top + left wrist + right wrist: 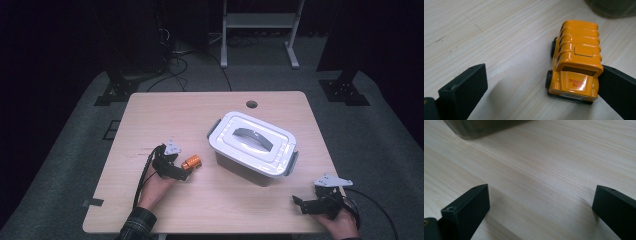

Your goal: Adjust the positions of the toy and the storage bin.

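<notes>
Orange toy bus [574, 62] is flanked on the table [210, 210] by the left hand-held gripper [541, 87], jaws spread, one touching it; the right hand-held gripper [541, 205] is held agape.

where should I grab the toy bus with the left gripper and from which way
Grip the bus across its two long flat sides, low, near the wheels, coming from its front end as the left gripper now points. The ribbed roof is rounded and glossy, so likely slippery. One finger already touches its side; the other stands well apart, so centre the bus before closing.
</notes>
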`<state>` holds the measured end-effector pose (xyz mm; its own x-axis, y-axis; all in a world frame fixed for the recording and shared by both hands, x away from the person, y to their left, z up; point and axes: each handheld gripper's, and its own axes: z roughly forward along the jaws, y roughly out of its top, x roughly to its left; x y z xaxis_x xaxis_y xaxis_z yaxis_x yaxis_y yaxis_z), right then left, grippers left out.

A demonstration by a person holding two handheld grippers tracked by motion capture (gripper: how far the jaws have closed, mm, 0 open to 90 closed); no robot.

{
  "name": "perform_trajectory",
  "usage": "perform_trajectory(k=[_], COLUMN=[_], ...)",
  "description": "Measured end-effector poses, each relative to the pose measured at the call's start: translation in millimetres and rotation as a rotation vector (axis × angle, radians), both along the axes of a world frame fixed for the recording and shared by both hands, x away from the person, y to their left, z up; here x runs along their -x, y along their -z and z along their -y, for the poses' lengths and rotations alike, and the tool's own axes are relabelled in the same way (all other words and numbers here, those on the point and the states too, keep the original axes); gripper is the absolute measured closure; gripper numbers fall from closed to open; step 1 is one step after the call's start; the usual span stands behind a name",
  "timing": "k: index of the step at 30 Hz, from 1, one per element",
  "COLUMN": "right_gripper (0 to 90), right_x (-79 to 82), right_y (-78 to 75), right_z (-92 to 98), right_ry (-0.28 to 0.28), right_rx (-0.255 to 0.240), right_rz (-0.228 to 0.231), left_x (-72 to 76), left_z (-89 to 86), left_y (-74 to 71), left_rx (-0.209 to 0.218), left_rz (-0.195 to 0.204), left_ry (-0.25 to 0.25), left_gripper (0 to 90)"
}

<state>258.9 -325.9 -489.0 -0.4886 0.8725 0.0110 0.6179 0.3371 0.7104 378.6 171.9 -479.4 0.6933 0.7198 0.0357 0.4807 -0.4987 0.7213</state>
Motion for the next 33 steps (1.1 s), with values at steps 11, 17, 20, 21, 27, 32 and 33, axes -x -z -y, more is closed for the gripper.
perform_trajectory(k=[11, 17, 20, 21, 27, 32, 33], right_gripper=[0.2, 0.2, 0.2, 0.2, 0.2, 0.2, 0.2], right_x=[0.0, 0.0, 0.0, -0.1, -0.2, -0.2, -0.2], right_y=[0.0, 0.0, 0.0, 0.0, 0.1, 0.1, 0.1], right_z=[0.0, 0.0, 0.0, 0.0, 0.0, 0.0, 0.0], right_ry=[0.000, 0.000, 0.000, 0.000, -0.001, -0.001, -0.001], right_rx=[0.000, 0.000, 0.000, -0.001, -0.001, -0.001, -0.001], right_rz=[0.000, 0.000, 0.000, 0.000, 0.001, 0.001, 0.001], left_x=[1.3, 3.4, 4.5, 4.5, 6.3, 6.8, 7.0], left_z=[2.6, 7.6, 8.4, 8.6, 9.5, 9.7, 9.7], left_y=[-5.3, -8.3, -9.7, -9.8, -11.4, -11.7, -12.0], left_rx=[0.079, 0.109, 0.116, 0.119, 0.118, 0.113, 0.109], left_rz=[-0.008, 0.007, 0.013, 0.009, 0.018, 0.014, 0.016], left_ry=[0.050, 0.080, 0.095, 0.095, 0.116, 0.129, 0.128], left_gripper=[2.7, 12.9, 24.2, 26.4, 42.4, 54.5, 54.5])
